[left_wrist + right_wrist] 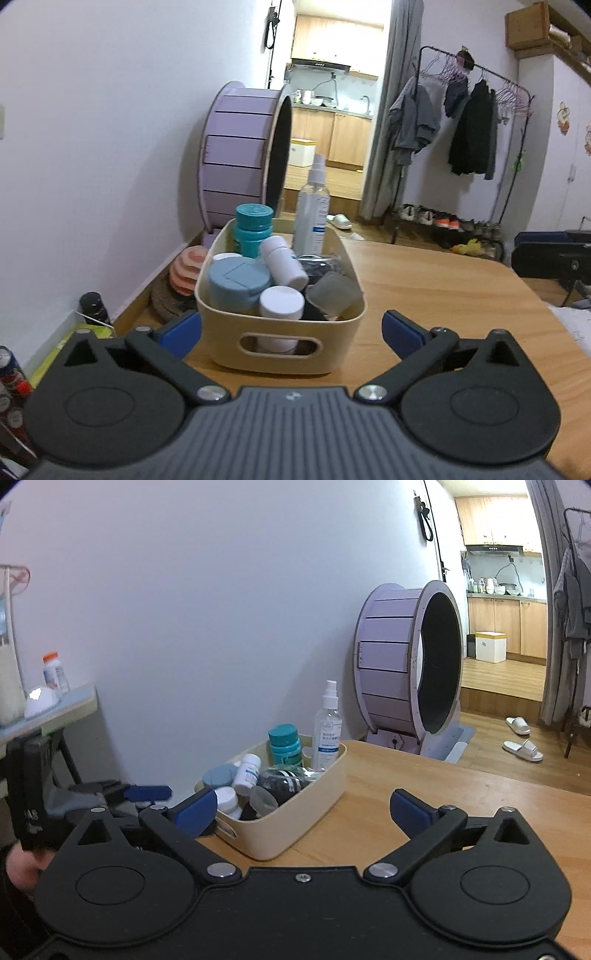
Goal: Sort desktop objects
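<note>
Left wrist view: the left claw (291, 334) is spread wide, its blue pads flanking the cream bin (280, 332) of bottles on the wooden surface (443, 288), not touching

Right wrist view: the right claw (303, 808) gapes empty, the bin (295, 812) just beside its left pad

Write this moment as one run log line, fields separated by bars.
left claw: open, empty | right claw: open, empty | cream bin: full, on wooden table | spray bottle: upright in bin

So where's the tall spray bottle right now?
The spray bottle stands upright at the far end of the cream bin, right of the teal-capped bottle, in both wrist views.
</note>
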The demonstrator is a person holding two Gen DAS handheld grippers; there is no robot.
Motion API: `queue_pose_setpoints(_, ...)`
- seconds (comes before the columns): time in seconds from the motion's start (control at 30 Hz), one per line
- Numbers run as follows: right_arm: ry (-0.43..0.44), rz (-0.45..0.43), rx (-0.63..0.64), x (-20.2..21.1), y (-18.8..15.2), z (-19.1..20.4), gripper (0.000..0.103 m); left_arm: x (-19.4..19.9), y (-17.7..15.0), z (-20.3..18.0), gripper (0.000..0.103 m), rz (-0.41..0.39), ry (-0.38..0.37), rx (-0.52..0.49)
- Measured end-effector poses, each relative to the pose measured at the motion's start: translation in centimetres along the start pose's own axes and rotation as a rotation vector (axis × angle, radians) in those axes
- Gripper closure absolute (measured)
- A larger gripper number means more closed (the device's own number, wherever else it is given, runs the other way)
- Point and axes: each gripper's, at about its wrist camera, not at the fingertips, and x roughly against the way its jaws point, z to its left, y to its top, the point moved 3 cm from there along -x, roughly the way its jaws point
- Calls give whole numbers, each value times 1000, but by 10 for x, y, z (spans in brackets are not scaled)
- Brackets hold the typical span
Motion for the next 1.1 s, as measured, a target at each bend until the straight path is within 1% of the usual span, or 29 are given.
queue_pose_setpoints(0.23,17,17,53,3,1,7,2,-4,-4,1,0,61,49,-40)
queue_pose_setpoints(0.4,41,48,84,2,-3,14,1,-3,-6,2,0,84,56,-56)
queue_pose_setpoints(0.77,103,102,152,0,-10,31,1,-2,-6,8,0,99,70,-53)
queue_pose_setpoints(1.1,123,108,176,-2,-8,39,1,-3,-7,10,0,110,78,-58)
